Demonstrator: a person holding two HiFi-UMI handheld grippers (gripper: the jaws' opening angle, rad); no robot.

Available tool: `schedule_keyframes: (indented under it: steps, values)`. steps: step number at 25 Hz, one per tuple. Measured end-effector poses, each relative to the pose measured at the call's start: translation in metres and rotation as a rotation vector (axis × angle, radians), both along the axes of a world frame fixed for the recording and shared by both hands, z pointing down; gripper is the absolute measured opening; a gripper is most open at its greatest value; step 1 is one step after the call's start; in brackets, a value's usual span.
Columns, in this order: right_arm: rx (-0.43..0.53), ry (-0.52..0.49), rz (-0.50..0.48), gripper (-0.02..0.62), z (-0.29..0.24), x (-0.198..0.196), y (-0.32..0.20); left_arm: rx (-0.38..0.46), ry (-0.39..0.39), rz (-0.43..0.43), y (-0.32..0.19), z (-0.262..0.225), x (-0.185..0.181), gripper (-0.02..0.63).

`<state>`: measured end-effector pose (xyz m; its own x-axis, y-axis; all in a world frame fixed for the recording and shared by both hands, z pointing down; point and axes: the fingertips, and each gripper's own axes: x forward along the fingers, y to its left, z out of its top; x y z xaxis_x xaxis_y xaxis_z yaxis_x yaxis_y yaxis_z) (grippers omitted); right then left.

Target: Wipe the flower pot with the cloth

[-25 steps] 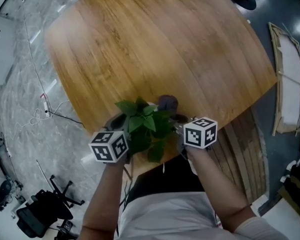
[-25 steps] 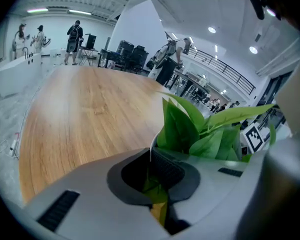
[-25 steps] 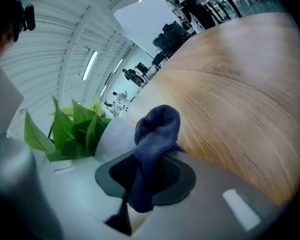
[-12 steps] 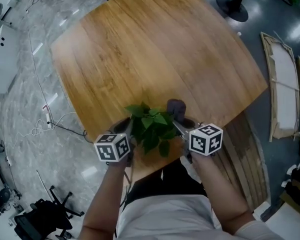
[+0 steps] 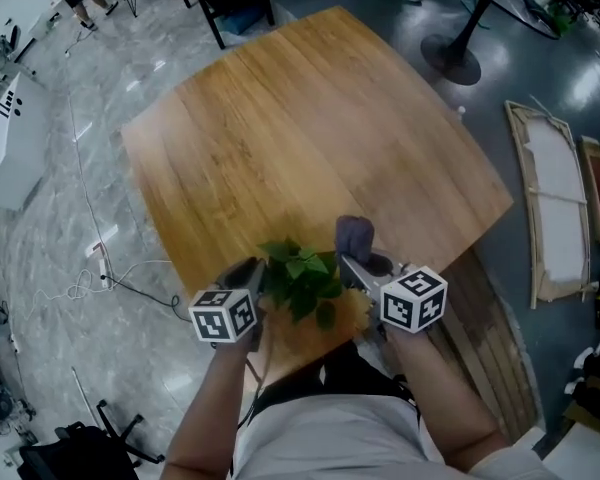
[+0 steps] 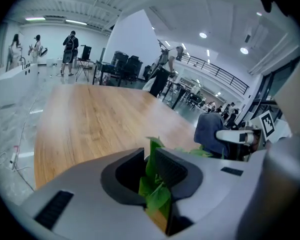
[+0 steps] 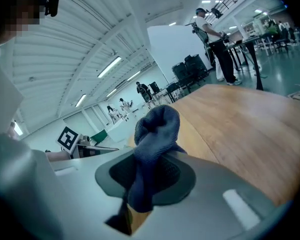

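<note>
Fingers [image 7: 176, 176] of your right gripper [image 7: 149, 180] are pressed together on the cloth [image 7: 157, 129], a dark blue-grey wad that bulges up above the pads while a thinner tail hangs down through the gap. The fingers [image 6: 172, 168] of your left gripper [image 6: 148, 167] stand almost together, with green leaves of the plant [image 6: 159, 198] squeezed between them; whether any of the pot's rim is in that grip too cannot be made out. The flower pot itself is hidden under the foliage in the head view, so you can place it only by the plant: close to the near edge of the wooden table [image 5: 310, 128], between your two grippers, with the cloth just beside the leaves on your right side. The cloth looks soft and limp, so it should fold around a curved wall easily, but it gives you no stiffness; press with the bunched part just above the pads, not the floppy top. The pot is probably small and light, so a firm rub could slide or tip it, and it sits near the table edge. Leaves and stems tear easily and steady nothing, so a hold on the rim or the wall, low and opposite the side you wipe, would likely serve you better than one on the greenery.
</note>
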<state>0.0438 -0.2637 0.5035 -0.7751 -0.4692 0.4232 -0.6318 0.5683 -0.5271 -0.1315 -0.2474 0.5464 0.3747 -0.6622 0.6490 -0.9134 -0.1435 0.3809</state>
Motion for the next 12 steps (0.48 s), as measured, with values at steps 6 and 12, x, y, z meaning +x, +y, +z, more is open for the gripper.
schedule_keyframes:
  steps: [6, 12]
  values:
    - [0.174, -0.034, -0.018, 0.061, -0.091, -0.02, 0.009, 0.184, 0.003, 0.013, -0.004, -0.098, 0.004, 0.058]
    - [0.326, -0.078, -0.062, 0.061, -0.19, -0.044, 0.033, 0.406, 0.015, 0.022, 0.009, -0.218, 0.008, 0.014]
